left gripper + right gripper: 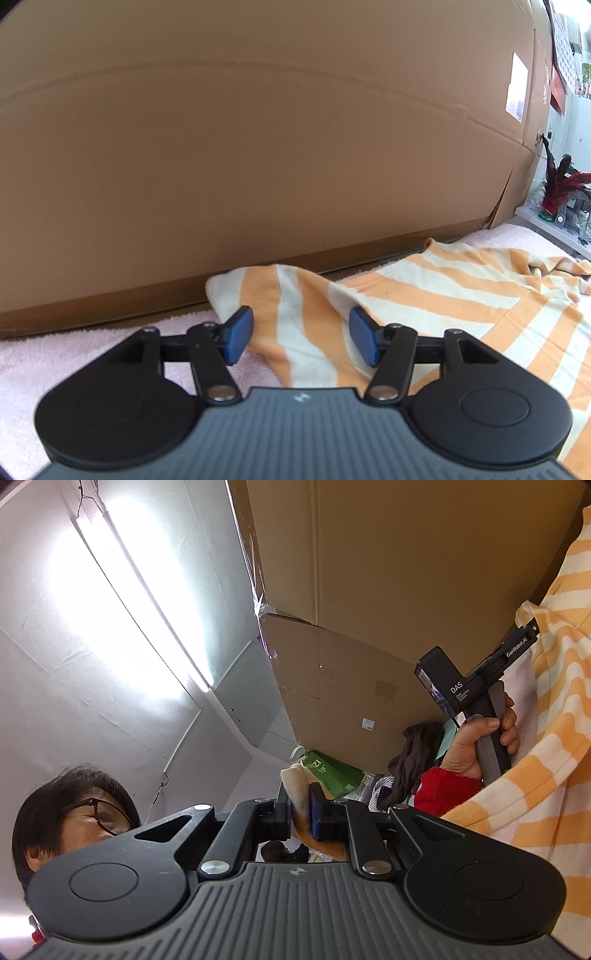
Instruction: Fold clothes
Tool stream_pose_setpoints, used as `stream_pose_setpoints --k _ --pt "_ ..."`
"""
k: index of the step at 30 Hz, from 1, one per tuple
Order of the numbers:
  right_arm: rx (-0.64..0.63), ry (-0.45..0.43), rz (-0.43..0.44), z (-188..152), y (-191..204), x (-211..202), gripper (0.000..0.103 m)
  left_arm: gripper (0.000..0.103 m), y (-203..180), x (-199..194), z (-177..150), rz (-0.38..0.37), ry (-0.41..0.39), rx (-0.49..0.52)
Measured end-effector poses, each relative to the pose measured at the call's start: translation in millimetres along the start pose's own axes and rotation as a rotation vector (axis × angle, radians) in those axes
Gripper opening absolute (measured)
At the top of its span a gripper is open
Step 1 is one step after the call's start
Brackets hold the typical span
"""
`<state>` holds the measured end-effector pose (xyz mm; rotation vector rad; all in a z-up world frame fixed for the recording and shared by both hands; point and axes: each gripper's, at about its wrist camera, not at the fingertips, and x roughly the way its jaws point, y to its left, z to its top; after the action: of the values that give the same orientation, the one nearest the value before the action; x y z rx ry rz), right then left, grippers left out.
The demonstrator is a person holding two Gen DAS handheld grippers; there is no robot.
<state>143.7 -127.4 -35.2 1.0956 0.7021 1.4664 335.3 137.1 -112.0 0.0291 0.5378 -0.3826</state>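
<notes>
Pink towel surface (74, 354) lying before a cardboard wall (258, 147) | left gripper (301, 338) hovering released over the striped garment's (424, 295) edge | right gripper (300, 814) clenching a lifted corner | step: likely carrying the fold over | next: lowering the corner squarely.

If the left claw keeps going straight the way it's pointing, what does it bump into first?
Probably the striped shirt: it lies right ahead, between the open left claw pads. Beyond it stands the big cardboard box, though depth is hard to judge.
</notes>
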Motion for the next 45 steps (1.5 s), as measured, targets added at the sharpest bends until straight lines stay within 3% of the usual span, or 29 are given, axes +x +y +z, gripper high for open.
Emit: stream_pose_setpoints --k 7,10,14,17,21,25,29,37,40,43,45 --pt "-0.013 0.028 0.008 -2 5 2 0.014 0.064 4 -3 0 -0.012 0.002 -0.019" --pt "-0.020 0.034 0.017 -4 5 0 0.014 0.058 4 -5 1 -0.001 0.004 -0.016" --pt "-0.029 0.043 0.026 -7 7 0 0.015 0.026 8 -9 4 -0.013 0.007 -0.027" --pt "-0.022 0.039 0.019 -8 3 -1 0.017 0.023 8 -9 4 -0.012 0.015 -0.028" --pt "-0.010 0.029 0.011 -10 -2 -3 0.017 0.002 9 -8 3 -0.043 0.026 -0.038" --pt "-0.017 0.032 -0.005 -11 -2 -3 0.018 0.002 11 -13 5 -0.081 0.015 -0.063" --pt "-0.020 0.035 -0.013 -12 -4 -5 0.019 0.028 23 -19 8 -0.071 0.013 -0.109" --pt "-0.027 0.038 -0.011 -11 -10 -13 0.019 0.029 32 -30 11 -0.265 -0.001 -0.213" --pt "-0.026 0.034 -0.012 -10 -13 -17 0.020 0.028 25 -23 9 -0.288 0.031 -0.212" --pt "-0.028 0.033 -0.009 -8 -13 -19 0.020 0.020 18 -15 7 -0.297 0.056 -0.198" --pt "-0.032 0.033 -0.008 -8 -12 -19 0.020 0.002 15 -12 6 -0.298 0.067 -0.194"
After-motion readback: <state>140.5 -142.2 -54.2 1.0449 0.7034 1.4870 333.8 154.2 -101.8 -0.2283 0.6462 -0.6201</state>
